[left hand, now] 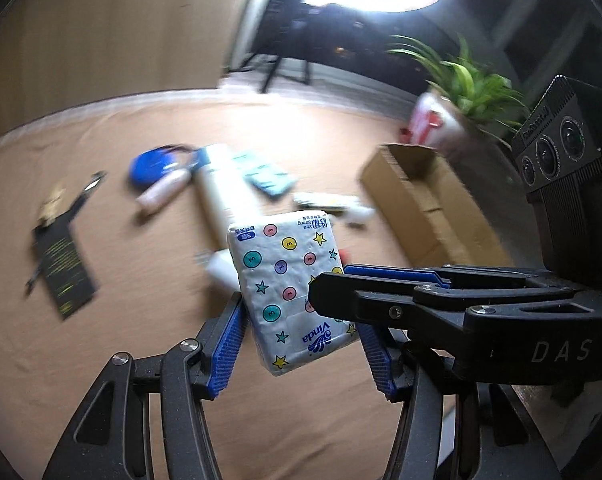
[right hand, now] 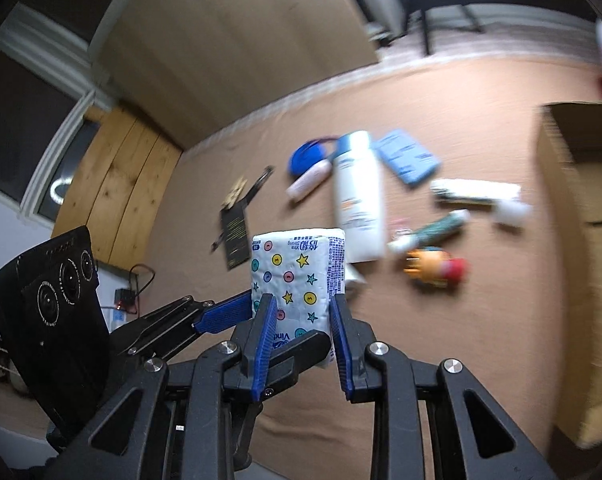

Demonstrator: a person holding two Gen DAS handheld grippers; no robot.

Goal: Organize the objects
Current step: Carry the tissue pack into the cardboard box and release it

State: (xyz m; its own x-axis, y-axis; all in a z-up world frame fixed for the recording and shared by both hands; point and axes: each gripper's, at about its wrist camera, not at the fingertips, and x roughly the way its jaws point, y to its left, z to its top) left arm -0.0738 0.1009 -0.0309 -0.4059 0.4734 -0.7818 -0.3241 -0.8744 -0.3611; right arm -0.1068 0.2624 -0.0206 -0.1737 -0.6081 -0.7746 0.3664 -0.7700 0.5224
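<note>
A white Vinda tissue pack (left hand: 289, 284) with coloured dots and stars is held in the air above the table. My left gripper (left hand: 297, 344) has its blue pads on both sides of the pack. My right gripper (right hand: 301, 320) also clamps the pack (right hand: 297, 276) between its blue pads, and it shows from the right in the left wrist view (left hand: 333, 280). An open cardboard box (left hand: 425, 204) stands at the right, also seen in the right wrist view (right hand: 581, 216). Loose items lie on the table beyond the pack.
On the tan tablecloth (right hand: 461, 100) lie a white bottle (right hand: 359, 196), a blue round case (right hand: 307, 154), a pink tube (right hand: 307, 184), a blue packet (right hand: 407, 156), a black card (right hand: 235, 240), a green tube (right hand: 433, 232) and a small toy (right hand: 435, 266). A potted plant (left hand: 469, 80) stands behind the box.
</note>
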